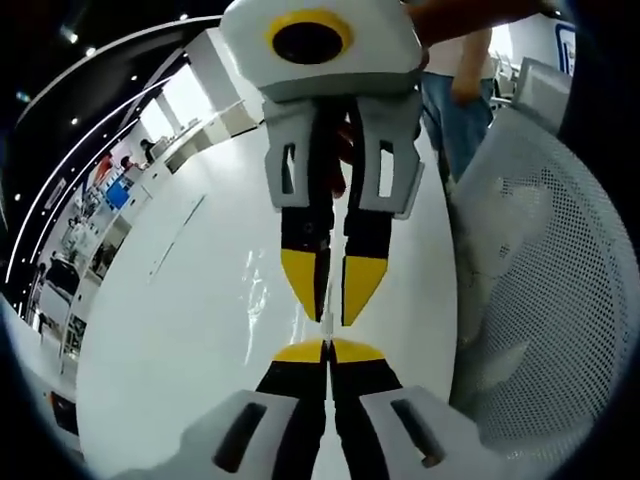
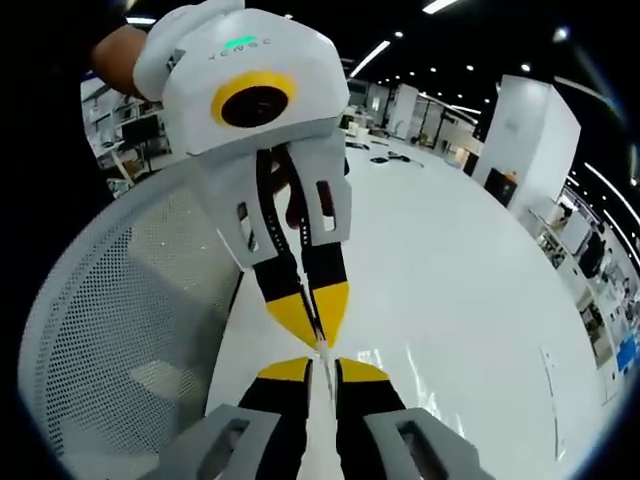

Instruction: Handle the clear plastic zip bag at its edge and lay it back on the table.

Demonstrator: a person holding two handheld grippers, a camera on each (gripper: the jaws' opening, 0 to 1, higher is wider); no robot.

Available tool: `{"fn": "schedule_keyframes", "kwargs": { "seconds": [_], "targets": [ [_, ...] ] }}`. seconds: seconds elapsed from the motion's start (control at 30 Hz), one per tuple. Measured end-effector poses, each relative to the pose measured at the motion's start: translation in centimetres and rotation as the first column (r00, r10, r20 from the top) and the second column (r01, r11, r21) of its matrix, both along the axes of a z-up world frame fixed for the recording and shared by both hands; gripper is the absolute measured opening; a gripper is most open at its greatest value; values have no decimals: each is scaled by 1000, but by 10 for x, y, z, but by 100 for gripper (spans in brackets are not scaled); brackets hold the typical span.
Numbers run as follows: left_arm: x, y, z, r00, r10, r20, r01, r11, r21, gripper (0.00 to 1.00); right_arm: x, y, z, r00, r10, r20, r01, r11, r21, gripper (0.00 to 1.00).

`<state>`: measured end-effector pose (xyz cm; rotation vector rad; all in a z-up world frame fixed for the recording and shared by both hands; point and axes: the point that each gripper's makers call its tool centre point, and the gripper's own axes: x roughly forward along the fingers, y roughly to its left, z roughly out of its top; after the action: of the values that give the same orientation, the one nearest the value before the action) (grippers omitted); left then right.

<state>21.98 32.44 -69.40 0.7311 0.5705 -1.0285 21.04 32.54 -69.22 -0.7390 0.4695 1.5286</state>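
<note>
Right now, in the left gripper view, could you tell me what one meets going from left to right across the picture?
Background shelving with people → white table → the two grippers meeting tip to tip, left gripper below, right gripper above → white mesh chair.

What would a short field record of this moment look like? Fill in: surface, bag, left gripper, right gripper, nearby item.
surface: white table
bag: clear plastic zip bag, thin edge between both grippers, above the table
left gripper: jaws shut on bag edge
right gripper: jaws shut on bag edge, tip to tip with the left
nearby item: white mesh chair beside table
</note>
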Motion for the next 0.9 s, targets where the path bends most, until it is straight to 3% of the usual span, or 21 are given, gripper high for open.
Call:
{"fn": "schedule_keyframes", "kwargs": {
  "seconds": [0.47,0.6,0.73,0.9],
  "targets": [
    [0,-1,0,1000,2,3,-2,1000,-1,0,-4,7,0,999,31,34,-31,1000,-3,0],
    [0,-1,-1,1000,3,-1,-3,1000,13,3,0,7,-2,999,6,34,-5,1000,-31,0],
    [-2,-2,-3,999,-34,18,33,997,65,2,-2,8,-5,999,11,36,-9,998,-55,0],
    [-3,0,-5,999,-39,5,39,996,76,0,-5,7,-9,999,23,31,-21,996,-83,0]
  ]
}}
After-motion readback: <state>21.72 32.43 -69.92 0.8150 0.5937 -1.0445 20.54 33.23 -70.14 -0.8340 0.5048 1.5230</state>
